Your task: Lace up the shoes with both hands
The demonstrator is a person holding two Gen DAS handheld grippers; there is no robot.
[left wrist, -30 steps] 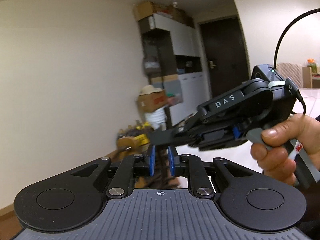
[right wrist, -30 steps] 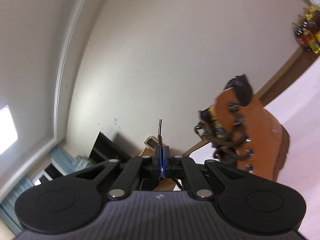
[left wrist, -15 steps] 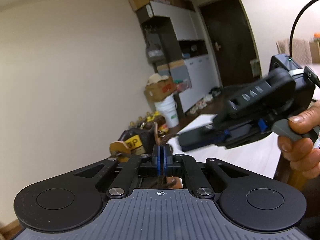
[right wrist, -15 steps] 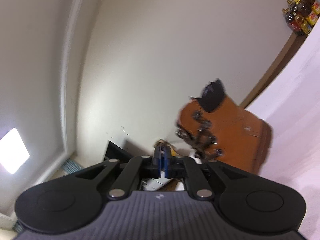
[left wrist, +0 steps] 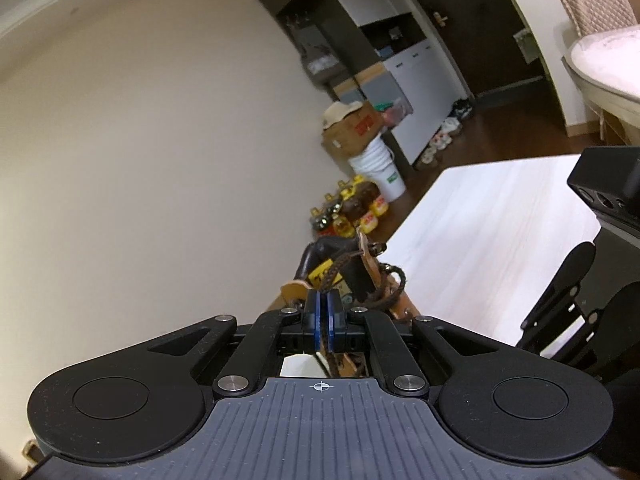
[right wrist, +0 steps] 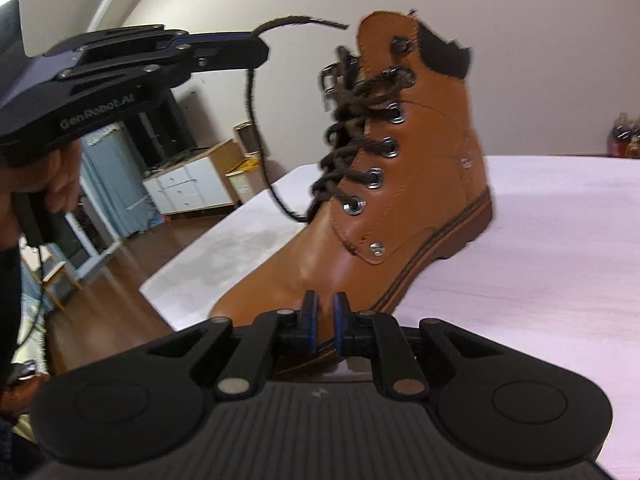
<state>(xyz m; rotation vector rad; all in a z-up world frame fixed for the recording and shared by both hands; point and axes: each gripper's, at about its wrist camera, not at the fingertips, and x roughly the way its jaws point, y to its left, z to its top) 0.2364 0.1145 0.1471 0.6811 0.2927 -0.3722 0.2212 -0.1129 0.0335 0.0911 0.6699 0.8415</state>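
A tan leather boot (right wrist: 416,184) stands upright on the white table (right wrist: 560,240), laced with a dark brown lace (right wrist: 252,120) through its metal eyelets. My left gripper (right wrist: 258,46) is up at the left of the boot's collar, shut on the lace, whose free end sticks out past its tip. In the left wrist view the pads of my left gripper (left wrist: 323,300) pinch the lace (left wrist: 334,274) just above the boot top (left wrist: 372,280). My right gripper (right wrist: 324,308) sits low in front of the boot's toe; its jaws are closing with a small gap and nothing between them.
A person's hand (right wrist: 60,184) holds the left gripper's handle. Oil bottles (left wrist: 352,212), a white bucket (left wrist: 378,172) and a cardboard box (left wrist: 352,128) stand on the floor past the table's far edge. A white cabinet (right wrist: 188,184) is beyond the table.
The left gripper shut on the lace and turned toward the boot. The right gripper let the lace go, rolled and dropped in front of the boot's toe.
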